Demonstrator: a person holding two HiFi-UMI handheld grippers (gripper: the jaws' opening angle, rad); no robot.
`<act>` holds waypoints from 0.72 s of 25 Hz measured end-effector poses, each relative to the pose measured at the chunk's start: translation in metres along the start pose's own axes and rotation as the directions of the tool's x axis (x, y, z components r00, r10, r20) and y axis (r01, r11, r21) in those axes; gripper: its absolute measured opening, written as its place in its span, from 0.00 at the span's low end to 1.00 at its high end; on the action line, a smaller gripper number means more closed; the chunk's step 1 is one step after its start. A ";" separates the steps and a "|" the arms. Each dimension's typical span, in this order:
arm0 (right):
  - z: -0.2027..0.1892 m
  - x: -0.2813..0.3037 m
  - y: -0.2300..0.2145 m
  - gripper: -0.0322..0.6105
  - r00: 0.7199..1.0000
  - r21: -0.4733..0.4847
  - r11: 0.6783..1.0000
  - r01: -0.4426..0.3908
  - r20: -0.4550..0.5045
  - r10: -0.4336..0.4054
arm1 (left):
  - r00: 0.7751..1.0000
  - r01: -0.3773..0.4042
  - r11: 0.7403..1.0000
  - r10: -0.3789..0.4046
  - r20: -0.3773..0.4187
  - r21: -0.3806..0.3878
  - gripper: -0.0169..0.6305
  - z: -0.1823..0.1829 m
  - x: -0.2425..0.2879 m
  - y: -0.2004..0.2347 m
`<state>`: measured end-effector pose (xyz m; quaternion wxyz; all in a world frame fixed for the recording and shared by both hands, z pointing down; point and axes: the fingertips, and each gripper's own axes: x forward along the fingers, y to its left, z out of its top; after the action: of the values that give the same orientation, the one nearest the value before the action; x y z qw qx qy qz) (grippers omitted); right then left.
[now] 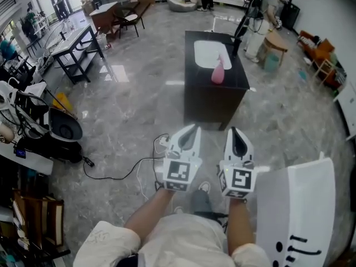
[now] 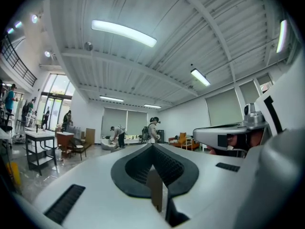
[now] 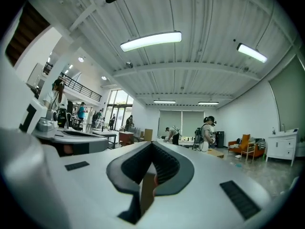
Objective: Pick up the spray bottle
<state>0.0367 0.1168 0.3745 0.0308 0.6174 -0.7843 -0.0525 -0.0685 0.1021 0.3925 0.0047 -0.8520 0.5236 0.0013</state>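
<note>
A pink spray bottle (image 1: 217,72) stands on a dark table (image 1: 192,90), at the front edge of a white basin (image 1: 207,53). My left gripper (image 1: 192,128) and right gripper (image 1: 233,131) are held side by side, pointing level toward that table and still well short of it. Both are shut with nothing between the pads. In the left gripper view the closed jaws (image 2: 153,145) fill the lower frame; the right gripper view shows the same (image 3: 152,143). Neither gripper view shows the bottle.
A white panel (image 1: 300,204) stands close at my right. A cable (image 1: 119,174) runs over the grey floor to black equipment (image 1: 64,129) at the left. Desks (image 1: 78,43) and chairs stand at the far left, and people work beyond the table (image 1: 261,21).
</note>
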 end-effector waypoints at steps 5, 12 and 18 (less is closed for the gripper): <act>-0.013 0.041 -0.032 0.05 1.000 0.005 1.000 0.000 -0.023 0.000 | 1.000 -0.014 1.000 0.014 -0.011 0.005 0.03 -0.005 0.051 0.002; -0.013 0.100 -0.090 0.05 1.000 0.015 1.000 -0.017 -0.010 0.017 | 1.000 -0.030 0.999 0.030 -0.003 0.018 0.03 0.001 0.134 -0.007; -0.017 0.143 -0.136 0.05 1.000 0.029 0.999 -0.023 -0.002 0.023 | 0.999 -0.050 0.998 0.050 -0.001 0.037 0.03 0.005 0.196 -0.011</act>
<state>0.1359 -0.0539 0.3726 0.0235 0.6087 -0.7921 -0.0400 0.0297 -0.0676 0.3859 0.0200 -0.8384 0.5446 -0.0093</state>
